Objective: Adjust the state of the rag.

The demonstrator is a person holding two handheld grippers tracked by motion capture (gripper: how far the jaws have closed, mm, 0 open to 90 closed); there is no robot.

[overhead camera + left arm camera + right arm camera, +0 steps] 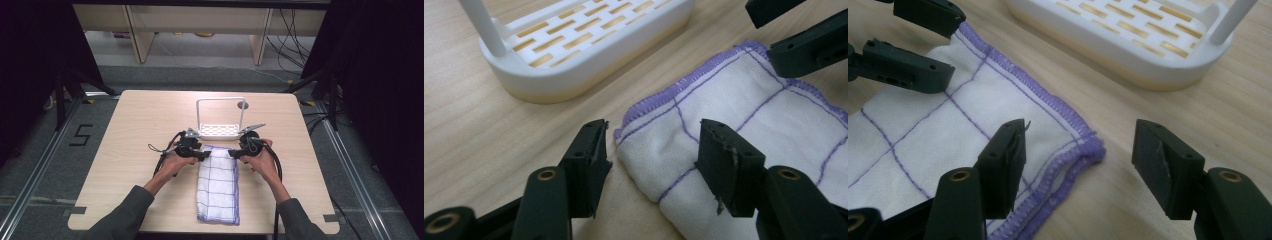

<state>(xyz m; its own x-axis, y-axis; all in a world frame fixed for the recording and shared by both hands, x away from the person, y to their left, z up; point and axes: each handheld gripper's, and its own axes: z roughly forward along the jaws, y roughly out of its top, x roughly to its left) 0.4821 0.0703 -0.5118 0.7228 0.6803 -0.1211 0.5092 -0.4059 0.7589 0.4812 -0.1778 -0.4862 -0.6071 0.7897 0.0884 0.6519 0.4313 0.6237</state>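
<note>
A folded white cloth (pixel 218 185) with purple grid lines and a purple hem lies lengthwise on the wooden table (pixel 140 130). My left gripper (pixel 206 155) is at its far left corner, low over the table. Its jaws (pixel 651 145) stand open with the cloth's corner (pixel 749 125) between them, the pads apart from the fabric. My right gripper (pixel 231 154) is at the far right corner. It (pixel 1080 145) is open too, one jaw over the cloth (pixel 948 130) and the other over bare wood. Each gripper view also shows the other gripper's jaws across the cloth's far edge.
A white rack (pixel 220 131) with a slotted base (pixel 589 45) (pixel 1148 45) and a tall hoop stands just beyond the cloth's far edge. A small grey disc (pixel 243 105) sits behind it. Bare wood lies to both sides.
</note>
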